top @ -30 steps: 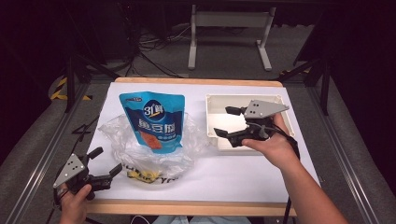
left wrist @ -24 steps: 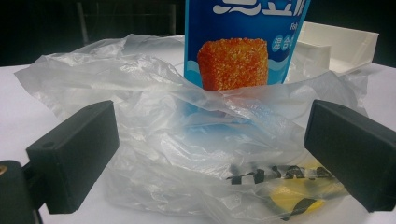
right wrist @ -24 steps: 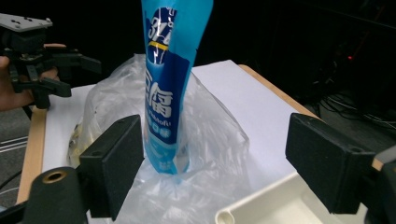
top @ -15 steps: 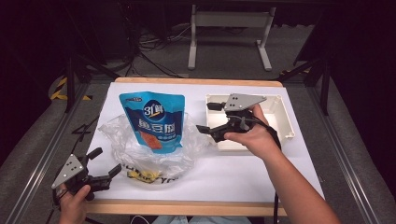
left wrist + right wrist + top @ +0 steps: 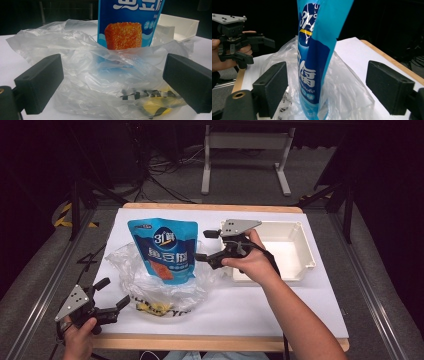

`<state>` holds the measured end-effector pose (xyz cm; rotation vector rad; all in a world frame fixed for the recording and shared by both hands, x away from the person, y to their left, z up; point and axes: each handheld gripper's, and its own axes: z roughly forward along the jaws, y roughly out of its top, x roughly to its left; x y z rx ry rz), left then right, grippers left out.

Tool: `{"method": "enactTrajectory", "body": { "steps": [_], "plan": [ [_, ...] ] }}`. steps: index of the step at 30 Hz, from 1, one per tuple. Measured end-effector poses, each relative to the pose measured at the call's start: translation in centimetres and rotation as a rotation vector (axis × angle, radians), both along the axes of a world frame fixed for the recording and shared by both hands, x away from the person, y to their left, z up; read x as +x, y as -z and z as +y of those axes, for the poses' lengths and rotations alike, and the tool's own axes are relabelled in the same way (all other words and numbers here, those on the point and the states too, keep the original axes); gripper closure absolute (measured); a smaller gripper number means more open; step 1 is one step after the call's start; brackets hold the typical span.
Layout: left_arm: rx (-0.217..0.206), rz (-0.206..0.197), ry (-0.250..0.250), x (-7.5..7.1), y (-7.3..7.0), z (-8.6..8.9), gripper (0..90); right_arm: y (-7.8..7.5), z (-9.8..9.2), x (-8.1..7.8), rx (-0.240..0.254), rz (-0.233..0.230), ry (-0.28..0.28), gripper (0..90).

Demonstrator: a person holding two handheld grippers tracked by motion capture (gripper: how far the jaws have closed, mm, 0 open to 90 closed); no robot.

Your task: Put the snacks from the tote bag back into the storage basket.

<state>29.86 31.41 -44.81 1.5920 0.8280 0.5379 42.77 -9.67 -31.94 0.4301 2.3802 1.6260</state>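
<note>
On the white table (image 5: 280, 310), a blue snack pouch (image 5: 165, 249) with an orange cube printed on its front stands upright inside a crumpled clear plastic bag (image 5: 155, 282), its top rising well above the bag's rim. Something yellow with black lettering lies at the bottom of the bag, on the side nearest the person; I cannot make out what it is. To the pouch's right sits a shallow white tray (image 5: 300, 247), just beside the bag. The right gripper (image 5: 207, 247), held in the person's right hand (image 5: 252, 262), points at the pouch's right edge with its jaws spread wide, one above the other in the high view; in the right gripper view the pouch (image 5: 317, 62) stands edge-on between the two black jaws, touching neither. The left gripper (image 5: 112, 295) sits at the table's near left corner in the person's left hand (image 5: 77, 340), jaws likewise parted and empty, aimed at the bag from just beside it. Its own view has the bag (image 5: 100, 82) lying between the open jaws, the pouch (image 5: 128, 23) behind.
</note>
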Motion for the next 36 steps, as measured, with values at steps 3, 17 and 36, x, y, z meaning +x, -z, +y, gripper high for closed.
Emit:
{"method": "enactTrajectory", "body": {
  "steps": [3,17,36],
  "plan": [
    [-0.005,0.0,0.003,0.0,0.0,0.0,4.0,0.4,0.7,0.2,0.008,0.012,-0.037,18.5],
    [-0.009,0.002,0.007,0.0,0.0,0.1,4.0,3.3,3.9,1.3,-0.053,0.014,-0.05,18.6],
    [-0.012,0.001,0.007,0.1,0.0,0.1,4.0,6.3,5.9,2.0,0.017,0.015,-0.08,18.8]
  ]
}}
